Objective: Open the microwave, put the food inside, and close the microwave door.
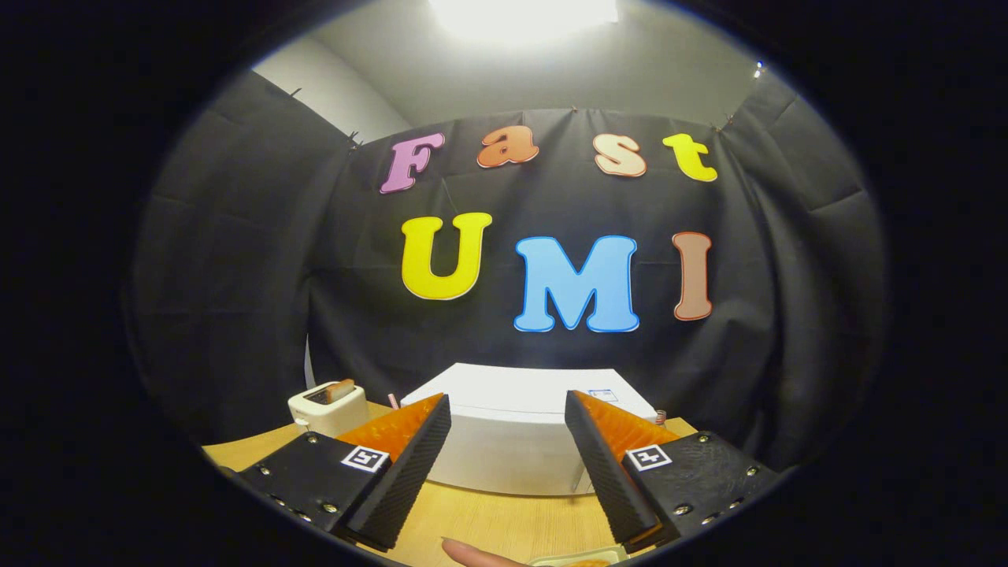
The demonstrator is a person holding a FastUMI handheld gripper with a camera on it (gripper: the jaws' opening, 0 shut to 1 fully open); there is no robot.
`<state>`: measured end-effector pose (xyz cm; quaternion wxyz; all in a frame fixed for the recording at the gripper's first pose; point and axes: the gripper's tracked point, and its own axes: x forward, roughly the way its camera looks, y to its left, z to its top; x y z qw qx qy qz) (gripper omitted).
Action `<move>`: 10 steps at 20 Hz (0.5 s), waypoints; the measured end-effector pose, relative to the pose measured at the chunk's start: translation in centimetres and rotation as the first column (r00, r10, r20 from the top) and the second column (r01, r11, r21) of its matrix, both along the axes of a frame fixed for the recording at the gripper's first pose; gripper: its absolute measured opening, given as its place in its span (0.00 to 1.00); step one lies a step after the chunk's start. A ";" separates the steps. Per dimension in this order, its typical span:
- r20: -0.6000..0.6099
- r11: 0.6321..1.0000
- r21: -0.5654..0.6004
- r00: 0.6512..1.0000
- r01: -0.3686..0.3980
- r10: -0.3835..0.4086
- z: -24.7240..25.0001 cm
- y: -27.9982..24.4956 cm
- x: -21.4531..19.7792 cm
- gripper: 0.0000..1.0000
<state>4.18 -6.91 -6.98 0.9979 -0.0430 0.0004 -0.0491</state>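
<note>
One microwave [516,429], one toaster [327,407], one hand-held gripper [508,409], fingers apart.

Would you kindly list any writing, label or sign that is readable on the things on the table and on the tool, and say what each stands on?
Label on top of the microwave: too small to read.
Square markers on the tool: black-and-white patterns, no words.
Toaster beside the microwave: no writing can be made out.
The tool is open and holds nothing, with the microwave beyond it.
</note>
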 end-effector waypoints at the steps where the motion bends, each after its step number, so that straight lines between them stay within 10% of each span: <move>1: -0.009 1.000 0.000 1.000 0.009 -0.009 -0.9 -0.8 0.5 0.94; 10: -0.077 0.992 0.018 0.990 0.123 -0.122 -8.6 -8.1 5.8 0.94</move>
